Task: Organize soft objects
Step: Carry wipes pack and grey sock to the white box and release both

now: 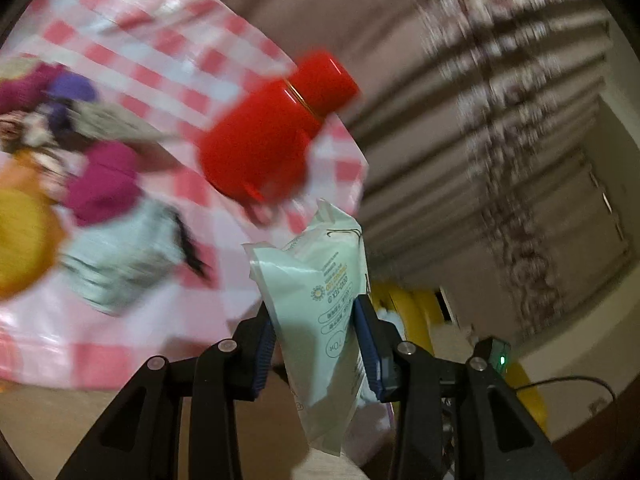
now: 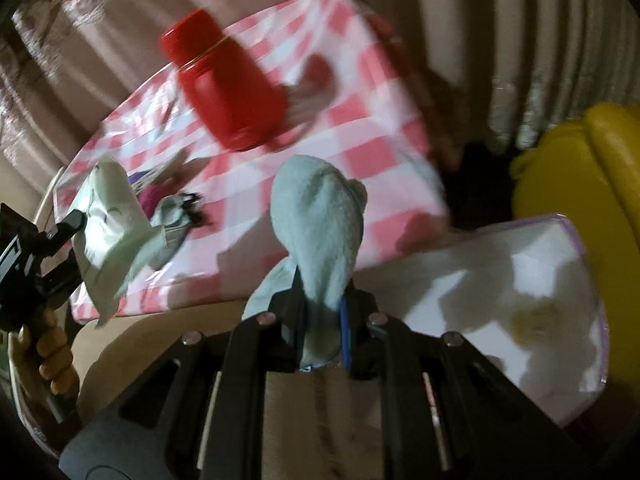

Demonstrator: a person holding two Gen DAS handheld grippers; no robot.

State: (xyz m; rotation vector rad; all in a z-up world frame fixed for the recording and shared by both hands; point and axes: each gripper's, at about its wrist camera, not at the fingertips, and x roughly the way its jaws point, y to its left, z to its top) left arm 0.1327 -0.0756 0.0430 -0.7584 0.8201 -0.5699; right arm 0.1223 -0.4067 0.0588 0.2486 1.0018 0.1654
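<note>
My left gripper (image 1: 314,344) is shut on a pale green wipes pack (image 1: 316,300), held upright off the table; the same wipes pack (image 2: 108,236) and left gripper (image 2: 76,236) show at the left of the right wrist view. A light blue fuzzy sock (image 2: 320,228) stands up from my right gripper (image 2: 322,320), which is shut on it above the table's edge. More soft things lie in a blurred heap on the checked cloth (image 1: 168,60): a magenta piece (image 1: 104,184), a purple one (image 1: 72,88), a yellow-orange one (image 1: 20,232) and a pale patterned cloth (image 1: 124,256).
A red bottle (image 1: 272,132) stands on the pink-and-white checked cloth (image 2: 360,132), near its far edge. A white box with a lilac rim (image 2: 500,308) sits open at the right, beside a yellow seat (image 2: 580,168). Curtains hang behind. A hand (image 2: 48,352) holds the left gripper's handle.
</note>
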